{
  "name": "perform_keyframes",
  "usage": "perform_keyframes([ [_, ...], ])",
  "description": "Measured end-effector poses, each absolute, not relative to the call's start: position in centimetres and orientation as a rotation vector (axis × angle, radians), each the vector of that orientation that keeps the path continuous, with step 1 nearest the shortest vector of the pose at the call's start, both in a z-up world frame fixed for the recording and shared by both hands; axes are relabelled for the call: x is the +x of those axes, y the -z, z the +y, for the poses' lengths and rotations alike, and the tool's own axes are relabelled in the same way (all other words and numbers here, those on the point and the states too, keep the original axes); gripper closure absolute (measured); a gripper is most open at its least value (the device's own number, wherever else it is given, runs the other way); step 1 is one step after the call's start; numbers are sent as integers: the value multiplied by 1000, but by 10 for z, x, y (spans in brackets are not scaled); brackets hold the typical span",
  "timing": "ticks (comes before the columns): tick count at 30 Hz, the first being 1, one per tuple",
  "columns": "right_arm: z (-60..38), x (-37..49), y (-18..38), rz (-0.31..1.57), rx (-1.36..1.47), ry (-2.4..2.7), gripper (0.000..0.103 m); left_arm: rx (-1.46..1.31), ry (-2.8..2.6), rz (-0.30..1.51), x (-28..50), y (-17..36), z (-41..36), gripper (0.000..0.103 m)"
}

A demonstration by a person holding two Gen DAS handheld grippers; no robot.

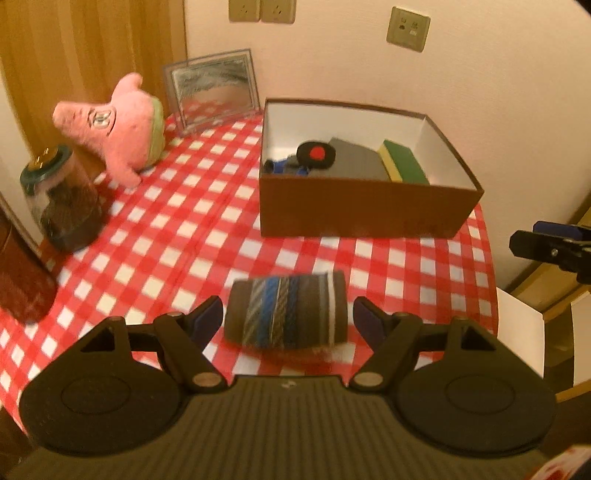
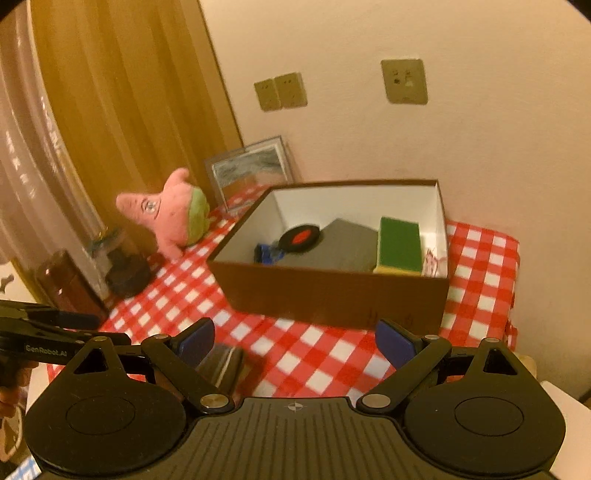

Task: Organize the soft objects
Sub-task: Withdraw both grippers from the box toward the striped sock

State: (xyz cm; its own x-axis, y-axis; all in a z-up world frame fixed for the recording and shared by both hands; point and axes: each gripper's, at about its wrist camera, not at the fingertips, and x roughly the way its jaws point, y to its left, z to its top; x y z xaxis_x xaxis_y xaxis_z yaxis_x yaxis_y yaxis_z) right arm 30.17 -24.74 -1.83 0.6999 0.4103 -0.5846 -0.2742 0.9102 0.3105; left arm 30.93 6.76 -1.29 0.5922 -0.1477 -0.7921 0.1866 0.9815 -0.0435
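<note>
Directly between the spread fingers of the left gripper [image 1: 288, 319] lies the striped roll [image 1: 286, 314], long axis crosswise; the right gripper [image 2: 295, 341], also spread and empty, hangs farther off.

One plush toy [image 1: 122, 129], one box [image 1: 365, 206], one jar [image 1: 62, 199], three wall sockets [image 1: 408, 28].

Setting: a lived-in room of a home, we judge. Ahead of the left gripper [image 1: 288, 319] we list a red-checked tablecloth [image 1: 177, 229], a pink plush toy [image 1: 122, 125], a framed picture [image 1: 212, 86] leaning on the wall, wall sockets [image 1: 408, 27], and a wood-panelled door [image 1: 85, 48] to its left.
</note>
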Motion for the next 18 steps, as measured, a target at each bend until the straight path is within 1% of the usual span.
perform_keyframes([
  [9,-242,280,32,737,218,-363,10,8,166,945,287,29,78,27],
  [18,-229,272,53,795,215,-357,16,13,164,987,274,52,78,28],
])
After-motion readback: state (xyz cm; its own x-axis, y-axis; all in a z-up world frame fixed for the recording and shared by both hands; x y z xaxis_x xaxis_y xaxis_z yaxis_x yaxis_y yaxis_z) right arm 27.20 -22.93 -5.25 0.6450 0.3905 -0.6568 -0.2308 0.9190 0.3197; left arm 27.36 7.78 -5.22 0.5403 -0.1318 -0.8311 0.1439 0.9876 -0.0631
